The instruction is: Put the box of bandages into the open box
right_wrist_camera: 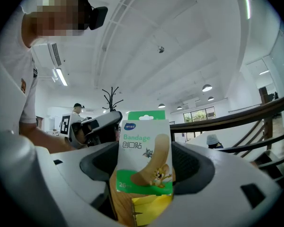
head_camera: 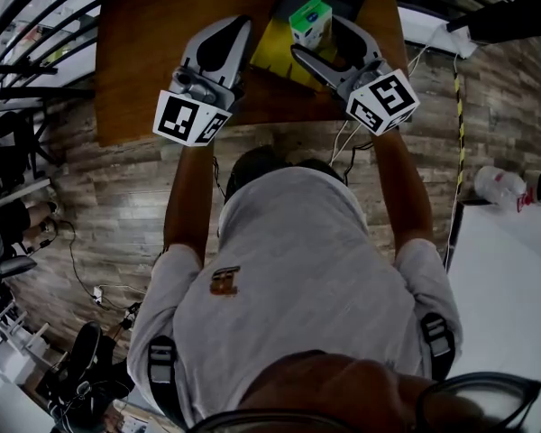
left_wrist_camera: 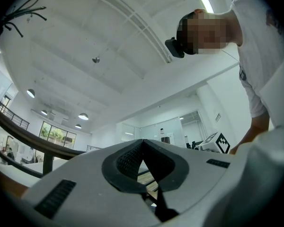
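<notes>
Right gripper view shows your right claw point(right_wrist_camera: 143, 171) clamped on the box of bandages point(right_wrist_camera: 143, 141), held upright, with the yellow open box point(right_wrist_camera: 150, 207) showing just beneath it on the wooden counter point(right_wrist_camera: 117, 203). Your left claw point(left_wrist_camera: 142, 143) has its jaws pressed together on nothing, off to the left above the counter. The pick-up looks done; what remains is lowering the bandages into the open box and letting go.

A brown wooden table point(head_camera: 144, 52) stands on a plank floor point(head_camera: 117, 197). Cables point(head_camera: 95, 291) trail there, and a bottle point(head_camera: 499, 184) lies near a white tabletop point(head_camera: 514, 278).
</notes>
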A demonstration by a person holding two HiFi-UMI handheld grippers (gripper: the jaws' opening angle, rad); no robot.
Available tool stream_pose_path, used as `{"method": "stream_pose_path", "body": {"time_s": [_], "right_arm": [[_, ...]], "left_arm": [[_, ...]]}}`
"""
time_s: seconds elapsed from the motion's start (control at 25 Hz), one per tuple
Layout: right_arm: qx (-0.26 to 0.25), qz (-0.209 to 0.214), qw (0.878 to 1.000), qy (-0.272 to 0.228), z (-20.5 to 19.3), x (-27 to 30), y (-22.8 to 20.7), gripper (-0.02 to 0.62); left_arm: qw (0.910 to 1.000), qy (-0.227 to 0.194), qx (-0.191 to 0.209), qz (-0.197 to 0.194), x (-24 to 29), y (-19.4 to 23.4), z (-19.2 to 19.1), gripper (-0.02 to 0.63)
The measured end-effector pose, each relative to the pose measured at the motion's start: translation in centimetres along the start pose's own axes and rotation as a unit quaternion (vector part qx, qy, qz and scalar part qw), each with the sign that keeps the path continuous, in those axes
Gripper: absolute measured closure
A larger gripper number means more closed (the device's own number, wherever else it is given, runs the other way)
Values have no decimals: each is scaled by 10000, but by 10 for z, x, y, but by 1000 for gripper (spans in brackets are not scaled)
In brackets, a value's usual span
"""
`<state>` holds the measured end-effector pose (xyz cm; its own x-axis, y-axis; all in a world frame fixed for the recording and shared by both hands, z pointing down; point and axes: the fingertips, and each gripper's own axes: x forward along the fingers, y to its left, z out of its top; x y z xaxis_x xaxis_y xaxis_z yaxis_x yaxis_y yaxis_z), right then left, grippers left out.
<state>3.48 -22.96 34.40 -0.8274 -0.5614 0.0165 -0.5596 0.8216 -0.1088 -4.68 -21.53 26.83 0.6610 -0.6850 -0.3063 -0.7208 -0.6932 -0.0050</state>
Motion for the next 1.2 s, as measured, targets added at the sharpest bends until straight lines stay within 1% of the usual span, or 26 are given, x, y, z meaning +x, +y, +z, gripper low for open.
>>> {"method": "stream_pose_path", "body": {"time_s": [0.2, 0.4, 0.72, 0.88, 1.08, 1.2], "right_arm": [[-19, -117, 9995, 303, -23, 6, -15, 267], [-93, -170, 9966, 800, -49, 14, -30, 267], [-44, -257, 9847, 1723, -106, 35, -45, 267], [-94, -259, 9732, 2281, -135, 46, -51, 267], [-167, -171, 9526, 3033, -168, 41, -59, 267], [-196, -115, 9397, 3413, -183, 49, -57, 267]], "left_arm": [[10000, 47, -29, -76, 13, 7, -14, 588], [9997, 113, -96, -180, 28, 13, -30, 588], [9993, 191, -235, -226, 33, 37, -47, 588], [9990, 268, -288, -200, 34, 49, -59, 586], [9989, 297, -328, -145, 39, 46, -68, 586], [9988, 318, -350, -104, 33, 56, -69, 586]]}}
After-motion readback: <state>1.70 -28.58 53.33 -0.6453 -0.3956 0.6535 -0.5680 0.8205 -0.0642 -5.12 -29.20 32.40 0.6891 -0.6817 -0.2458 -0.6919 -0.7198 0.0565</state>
